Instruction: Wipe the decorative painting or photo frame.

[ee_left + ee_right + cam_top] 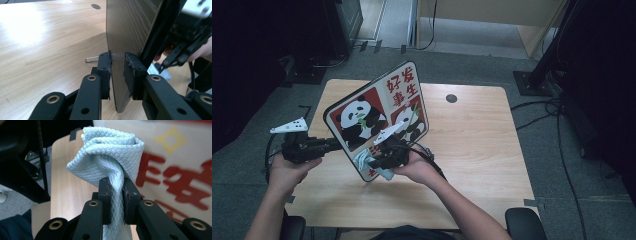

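Note:
A board (377,110) printed with pandas and red characters stands tilted above the wooden table (472,145). My left gripper (337,144) reaches its left edge. In the left gripper view the board's thin edge (113,82) lies between the jaws of the left gripper (117,62); the left pad (106,67) touches it, and a narrow gap shows at the other pad. My right gripper (116,185) is shut on a light blue cloth (110,147), bunched above the jaws in front of the board's printed face (180,170). The cloth (363,159) sits at the board's lower part.
A small metal wire clip (91,59) lies on the table behind the left jaws. A round cable hole (451,98) sits near the table's far edge. Black stands (537,75) and cables (557,125) are on the floor to the right.

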